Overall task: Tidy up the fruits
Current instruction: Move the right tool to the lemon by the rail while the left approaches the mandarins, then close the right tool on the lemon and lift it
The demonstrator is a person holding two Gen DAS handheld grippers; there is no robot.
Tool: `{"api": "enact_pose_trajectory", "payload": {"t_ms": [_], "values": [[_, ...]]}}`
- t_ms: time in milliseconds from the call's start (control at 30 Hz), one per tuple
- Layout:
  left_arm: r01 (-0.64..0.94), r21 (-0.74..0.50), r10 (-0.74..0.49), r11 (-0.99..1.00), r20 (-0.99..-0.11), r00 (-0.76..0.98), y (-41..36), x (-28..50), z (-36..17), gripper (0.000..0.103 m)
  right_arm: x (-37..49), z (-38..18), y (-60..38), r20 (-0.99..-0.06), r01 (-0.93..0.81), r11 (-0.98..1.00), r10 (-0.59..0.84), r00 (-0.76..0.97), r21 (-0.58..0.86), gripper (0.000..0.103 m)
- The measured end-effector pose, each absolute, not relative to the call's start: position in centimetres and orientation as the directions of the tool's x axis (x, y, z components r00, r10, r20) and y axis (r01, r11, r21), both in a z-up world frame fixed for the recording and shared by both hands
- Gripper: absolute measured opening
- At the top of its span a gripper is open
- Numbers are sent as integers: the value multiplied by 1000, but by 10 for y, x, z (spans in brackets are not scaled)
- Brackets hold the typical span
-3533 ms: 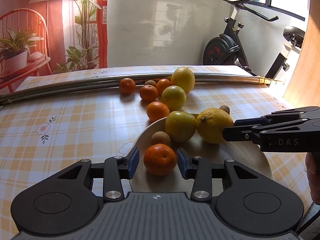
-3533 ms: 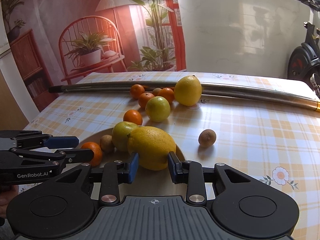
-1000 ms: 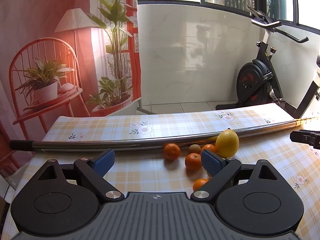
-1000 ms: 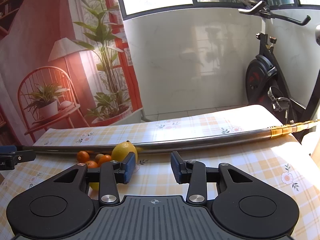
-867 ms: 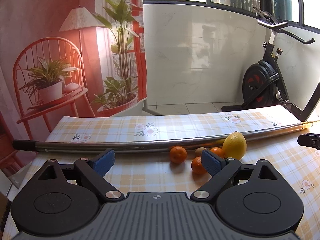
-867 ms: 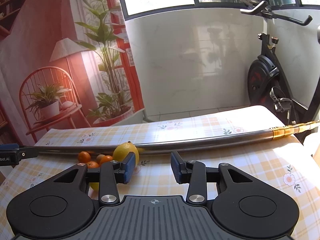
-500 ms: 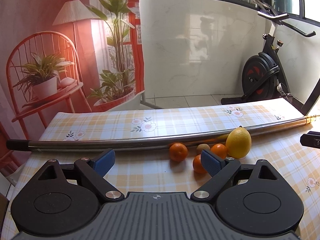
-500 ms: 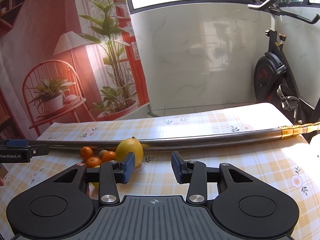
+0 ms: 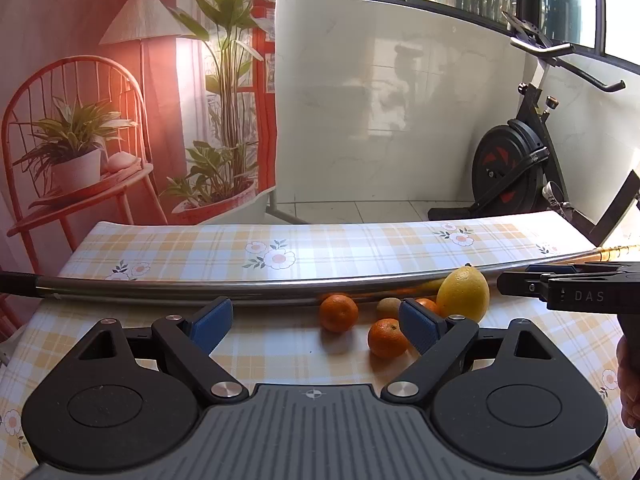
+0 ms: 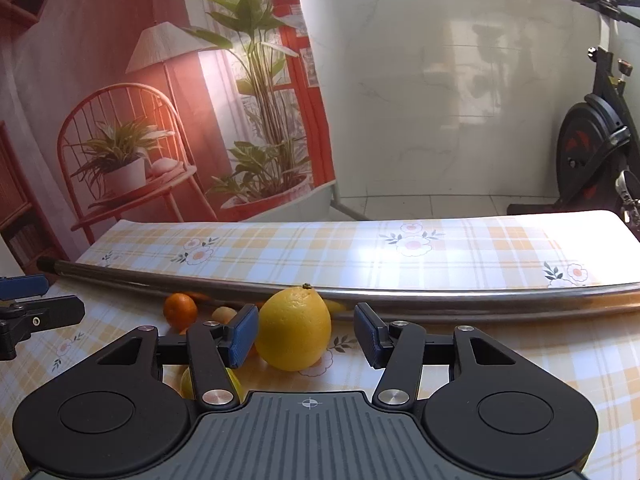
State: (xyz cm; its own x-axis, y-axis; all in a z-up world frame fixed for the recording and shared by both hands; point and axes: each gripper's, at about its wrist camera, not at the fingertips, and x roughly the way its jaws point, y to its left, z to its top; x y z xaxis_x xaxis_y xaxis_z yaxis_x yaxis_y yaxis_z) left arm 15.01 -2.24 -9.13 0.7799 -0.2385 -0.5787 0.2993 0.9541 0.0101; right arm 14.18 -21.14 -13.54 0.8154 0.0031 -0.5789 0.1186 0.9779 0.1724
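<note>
Both grippers open above loose fruit on the checked tablecloth.

Left gripper (image 9: pixel 316 322) spread wide, empty, aimed at two tangerines (image 9: pixel 339 313) and a kiwi (image 9: pixel 389 307) lying just before the metal pole (image 9: pixel 200 285). Right gripper (image 10: pixel 306 335) parted, flanking but not touching the big lemon (image 10: pixel 293 328) resting on the table (image 10: pixel 400 256) near the pole.

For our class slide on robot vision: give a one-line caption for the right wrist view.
Open right gripper frames a large yellow lemon beside a long steel pole on the checked tablecloth.
</note>
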Motion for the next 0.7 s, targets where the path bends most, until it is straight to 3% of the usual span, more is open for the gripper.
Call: {"api": "enact_pose_trajectory", "payload": {"t_ms": [167,700], "values": [[309,16,-244,951,-578,779,-25,152,-95,92,167,-152,-200,-636,94,986,15,772,137,55],[323,-50,-286,945,-609,740,-21,154,-104,86,187,-173,-203,-658,112,974,45,751,194,52]]}}
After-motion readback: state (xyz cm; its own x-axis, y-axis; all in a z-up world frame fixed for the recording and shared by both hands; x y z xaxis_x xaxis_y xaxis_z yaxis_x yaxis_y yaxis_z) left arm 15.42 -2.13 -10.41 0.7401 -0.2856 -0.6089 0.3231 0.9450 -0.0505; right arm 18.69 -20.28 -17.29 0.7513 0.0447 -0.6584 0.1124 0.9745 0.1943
